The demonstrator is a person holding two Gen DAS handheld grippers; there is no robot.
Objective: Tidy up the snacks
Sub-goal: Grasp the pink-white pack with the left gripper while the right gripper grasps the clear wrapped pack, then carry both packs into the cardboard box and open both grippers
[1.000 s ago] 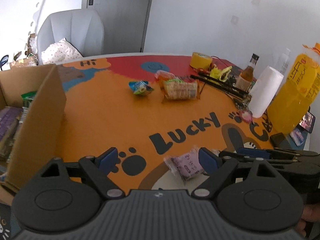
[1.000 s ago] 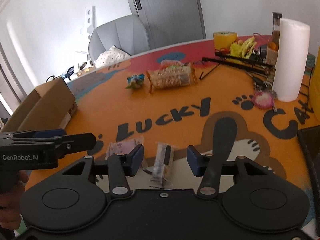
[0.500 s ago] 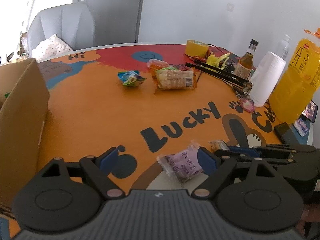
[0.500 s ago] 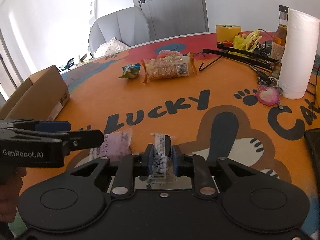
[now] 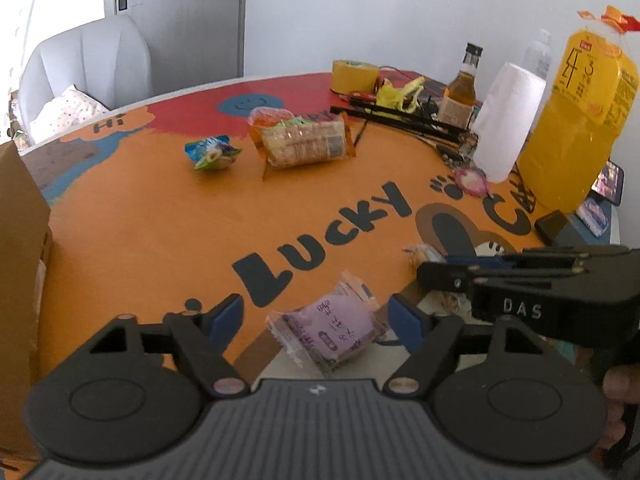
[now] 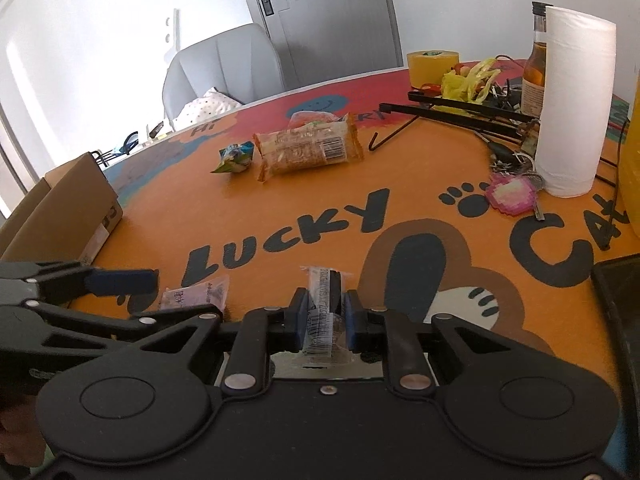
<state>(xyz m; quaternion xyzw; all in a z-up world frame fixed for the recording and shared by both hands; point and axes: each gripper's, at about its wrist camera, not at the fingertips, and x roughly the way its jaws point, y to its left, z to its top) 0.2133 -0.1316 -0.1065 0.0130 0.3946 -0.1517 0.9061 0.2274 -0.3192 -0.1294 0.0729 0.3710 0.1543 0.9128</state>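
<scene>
Gripping one snack, closing on the next

Your right tongs (image 6: 324, 316) pinch the clear-wrapped snack (image 6: 322, 300); your left tongs (image 5: 316, 316), closing, straddle the purple snack (image 5: 334, 328) untouched, beside the "LUCKY" lettering (image 5: 320, 248), for boxing.

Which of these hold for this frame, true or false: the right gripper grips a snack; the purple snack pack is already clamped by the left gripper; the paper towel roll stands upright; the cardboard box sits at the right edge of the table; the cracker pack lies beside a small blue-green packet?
1. The right gripper grips a snack. True: its pads press on a clear-wrapped snack bar.
2. The left gripper has clamped the purple snack pack. False: the pack lies between closing jaws, pads not yet on it.
3. The paper towel roll stands upright. True.
4. The cardboard box sits at the table's right edge. False: it is at the left.
5. The cracker pack lies beside a small blue-green packet. True.
</scene>
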